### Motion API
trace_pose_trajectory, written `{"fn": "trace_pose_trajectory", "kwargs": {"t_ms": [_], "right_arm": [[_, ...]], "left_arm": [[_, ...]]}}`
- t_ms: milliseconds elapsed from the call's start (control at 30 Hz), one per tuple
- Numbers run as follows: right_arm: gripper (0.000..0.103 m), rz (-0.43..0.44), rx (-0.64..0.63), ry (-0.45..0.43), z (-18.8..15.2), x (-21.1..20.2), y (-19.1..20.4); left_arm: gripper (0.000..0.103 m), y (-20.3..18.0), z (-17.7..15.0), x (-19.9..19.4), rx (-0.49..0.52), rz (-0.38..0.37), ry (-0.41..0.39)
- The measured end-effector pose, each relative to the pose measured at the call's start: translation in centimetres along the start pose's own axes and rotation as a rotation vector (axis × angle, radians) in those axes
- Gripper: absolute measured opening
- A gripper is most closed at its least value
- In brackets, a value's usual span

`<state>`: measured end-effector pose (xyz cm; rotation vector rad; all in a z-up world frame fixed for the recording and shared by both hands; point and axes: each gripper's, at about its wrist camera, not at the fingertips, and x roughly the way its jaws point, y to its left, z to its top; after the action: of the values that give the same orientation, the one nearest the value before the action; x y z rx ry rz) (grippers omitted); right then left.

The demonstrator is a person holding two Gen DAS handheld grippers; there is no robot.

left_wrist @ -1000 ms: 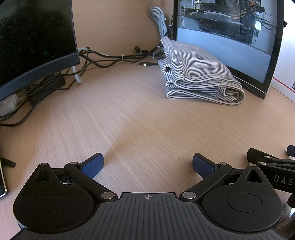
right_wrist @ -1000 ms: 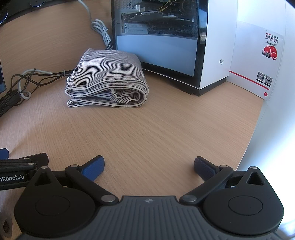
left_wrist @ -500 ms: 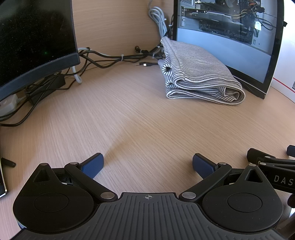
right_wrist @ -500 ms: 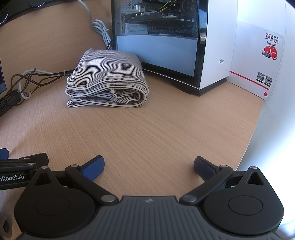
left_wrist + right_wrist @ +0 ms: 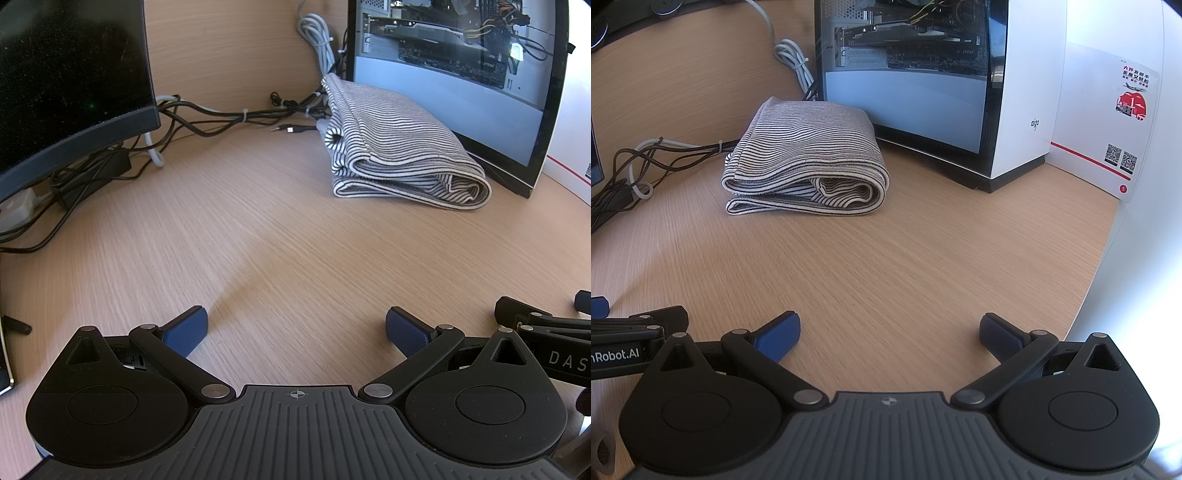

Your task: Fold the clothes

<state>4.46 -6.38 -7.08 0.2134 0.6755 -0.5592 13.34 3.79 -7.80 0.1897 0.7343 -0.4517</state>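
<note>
Though folded, striped garment (image 5: 805,162) lumpy w/ layers.

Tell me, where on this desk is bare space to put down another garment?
Bare wood lies between both open grippers, left and right, and the folded striped garment. More bare desk runs right of it, before the computer case. Crowded: cables under the monitor, at left.

Bright daylight, soft shadows, fisheye-bent edges
</note>
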Motion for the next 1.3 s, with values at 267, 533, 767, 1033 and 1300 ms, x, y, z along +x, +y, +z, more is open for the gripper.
{"fn": "trace_pose_trajectory", "kwargs": {"t_ms": [267, 533, 767, 1033, 1300], "right_arm": [[0.103, 0.0, 0.001, -0.005, -0.07, -0.05, 0.01], [0.103, 0.0, -0.001, -0.015, -0.19, -0.04, 0.03], [0.103, 0.001, -0.001, -0.015, -0.22, -0.11, -0.01], [0.103, -0.007, 0.005, 0.001, 0.03, 0.01, 0.11], [0.103, -0.006, 0.006, 0.009, 0.19, 0.09, 0.06]], "left_arm": [[0.103, 0.0, 0.01, 0.0, 0.0, 0.0, 0.0], [0.103, 0.08, -0.04, -0.02, 0.0, 0.002, -0.002], [0.103, 0.01, 0.0, -0.03, -0.002, 0.008, -0.002], [0.103, -0.04, -0.01, -0.03, -0.007, 0.009, -0.003], [0.103, -0.08, 0.08, 0.0, -0.012, 0.013, -0.004]]}}
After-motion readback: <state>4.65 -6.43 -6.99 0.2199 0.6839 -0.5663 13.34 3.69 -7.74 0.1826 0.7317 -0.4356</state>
